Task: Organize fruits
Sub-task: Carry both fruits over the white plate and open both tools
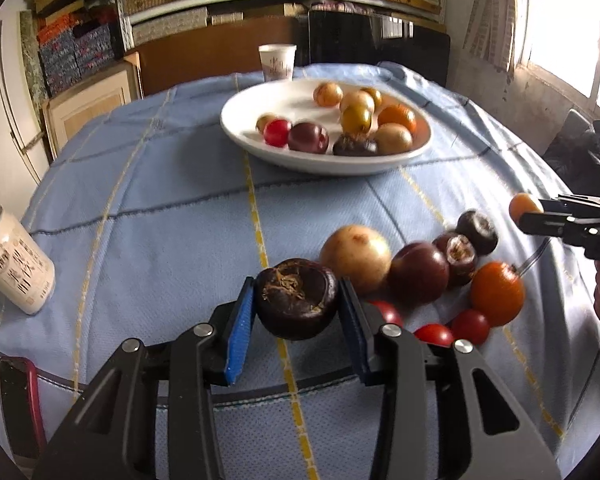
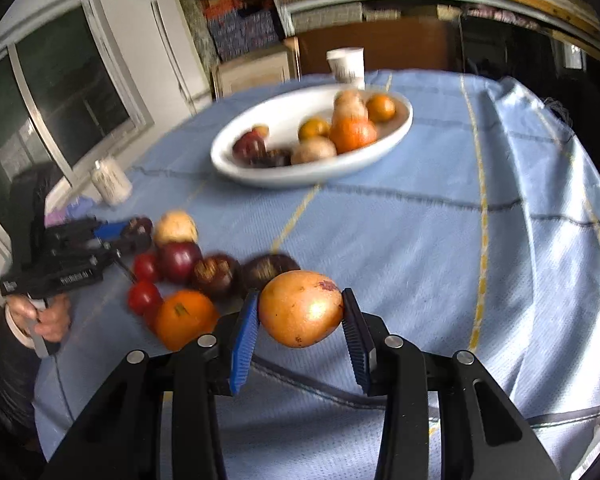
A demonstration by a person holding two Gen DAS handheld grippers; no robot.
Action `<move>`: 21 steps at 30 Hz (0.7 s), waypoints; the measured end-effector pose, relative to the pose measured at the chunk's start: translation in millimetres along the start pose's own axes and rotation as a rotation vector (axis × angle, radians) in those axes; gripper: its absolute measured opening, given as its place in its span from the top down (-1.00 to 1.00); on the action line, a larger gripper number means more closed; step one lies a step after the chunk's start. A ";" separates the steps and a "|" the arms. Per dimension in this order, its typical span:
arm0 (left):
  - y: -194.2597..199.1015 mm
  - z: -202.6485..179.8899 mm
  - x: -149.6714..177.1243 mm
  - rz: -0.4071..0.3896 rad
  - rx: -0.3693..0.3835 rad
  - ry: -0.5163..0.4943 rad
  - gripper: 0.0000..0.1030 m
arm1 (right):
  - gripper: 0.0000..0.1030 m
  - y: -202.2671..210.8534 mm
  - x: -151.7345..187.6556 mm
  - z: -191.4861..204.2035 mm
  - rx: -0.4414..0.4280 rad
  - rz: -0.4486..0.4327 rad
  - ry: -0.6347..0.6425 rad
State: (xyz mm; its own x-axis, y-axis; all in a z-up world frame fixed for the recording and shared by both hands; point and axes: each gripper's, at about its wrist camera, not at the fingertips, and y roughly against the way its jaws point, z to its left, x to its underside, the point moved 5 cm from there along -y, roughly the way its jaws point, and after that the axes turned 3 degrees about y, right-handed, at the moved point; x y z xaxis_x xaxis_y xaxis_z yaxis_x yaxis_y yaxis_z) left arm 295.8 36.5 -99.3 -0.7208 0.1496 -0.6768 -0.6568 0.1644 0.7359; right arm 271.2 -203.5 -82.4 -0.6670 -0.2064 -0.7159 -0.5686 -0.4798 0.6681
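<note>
1. Dark purple fruit [image 1: 296, 298]: lodged between the two blue pads of the left gripper [image 1: 296, 312], dried calyx turned up; both pads press its sides, so the fingers are clenched on it; it sits just above the blue checked tablecloth [image 1: 160, 240], close beside the loose pile.
2. Yellow-orange fruit [image 2: 300, 308]: gripped between the blue pads of the right gripper [image 2: 302, 320], one pad on each flank, a dark blemish near its top; it is off the cloth, at the near edge of the pile.
3. Loose pile on the cloth: a pale yellow fruit [image 1: 356, 258], a dark red plum [image 1: 418, 272], two more dark purple fruits [image 1: 466, 244], an orange [image 1: 498, 294] and small red tomatoes [image 1: 470, 326]; all touching or just beside one another.
4. White bowl [image 1: 260, 144]: further back on the table, well apart from the pile; it holds a mix of yellow, orange, red and dark fruit.
5. Both grippers tilt downward toward the table; a bare hand [image 2: 46, 316] wraps the left gripper's handle, seen from the right wrist.
6. Paper cup [image 1: 277, 62] behind the bowl; white jar [image 1: 16, 260] at the left edge of the cloth.
</note>
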 end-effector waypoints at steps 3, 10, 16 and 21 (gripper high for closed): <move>5.9 -6.2 -10.2 -0.042 0.016 0.012 0.22 | 0.20 3.8 -11.6 6.4 0.014 -0.067 -0.005; -1.7 -23.0 -41.1 -0.081 0.086 0.080 0.22 | 0.20 -7.6 -41.6 30.5 -0.001 -0.158 -0.021; -21.4 -22.1 -59.8 -0.065 0.070 0.106 0.22 | 0.20 -30.4 -63.3 31.5 0.107 -0.174 -0.019; -33.7 -10.4 -95.7 -0.095 0.063 0.150 0.22 | 0.20 -51.5 -84.2 22.0 0.172 -0.176 -0.007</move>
State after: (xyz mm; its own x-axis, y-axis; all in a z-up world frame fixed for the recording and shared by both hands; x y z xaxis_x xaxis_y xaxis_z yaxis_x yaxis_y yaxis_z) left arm 384.6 6.4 -59.1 -0.6839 -0.0161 -0.7294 -0.7121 0.2321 0.6626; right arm 346.1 -142.6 -52.1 -0.5530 -0.1265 -0.8235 -0.7498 -0.3554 0.5581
